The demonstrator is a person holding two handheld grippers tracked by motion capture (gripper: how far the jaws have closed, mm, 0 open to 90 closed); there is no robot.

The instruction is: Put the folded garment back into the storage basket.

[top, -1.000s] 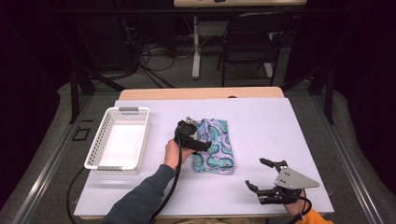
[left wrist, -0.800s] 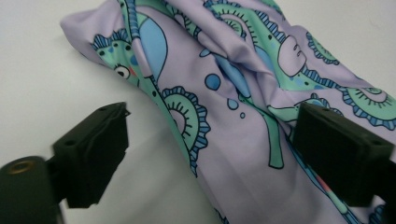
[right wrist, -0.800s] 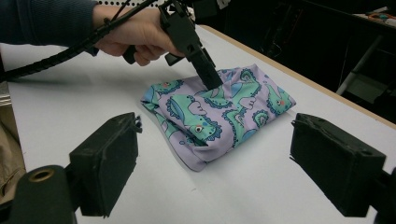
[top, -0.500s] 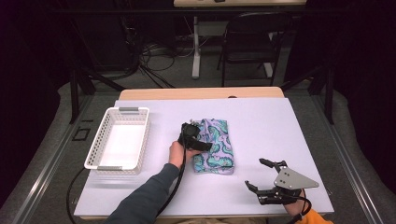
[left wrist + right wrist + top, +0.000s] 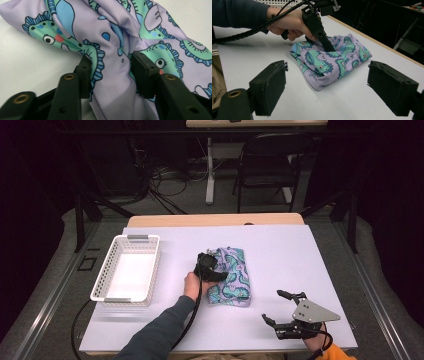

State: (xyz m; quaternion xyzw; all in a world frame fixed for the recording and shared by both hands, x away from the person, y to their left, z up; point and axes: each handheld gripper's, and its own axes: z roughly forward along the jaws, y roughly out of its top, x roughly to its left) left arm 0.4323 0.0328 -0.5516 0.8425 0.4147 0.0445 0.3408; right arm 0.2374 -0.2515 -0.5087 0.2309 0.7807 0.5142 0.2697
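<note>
A folded lilac cloth (image 5: pixel 236 281) printed with teal sea creatures lies mid-table. My left gripper (image 5: pixel 214 269) leans onto its left part, held in a hand with a dark blue sleeve. Its jaws have just been closing and pinch a raised fold of the cloth (image 5: pixel 112 47) between the pads; the left gripper (image 5: pixel 110 62) grips that bunched fabric. In the right gripper view the same left gripper (image 5: pixel 329 48) digs into the top of the cloth (image 5: pixel 337 63). My right gripper (image 5: pixel 272 306) rests near the table's front right, open and empty, its jaws (image 5: pixel 327 85) wide apart facing the cloth.
A white mesh basket (image 5: pixel 154 270) stands empty at the left of the white table (image 5: pixel 300 250). A black cable trails from the left gripper off the front edge. A dark chair (image 5: pixel 265 165) and floor cables lie beyond the table.
The left gripper's jaws have narrowed onto a fold of the cloth, bunching it up. The hand shifted only slightly. The right gripper has stayed where it was.
</note>
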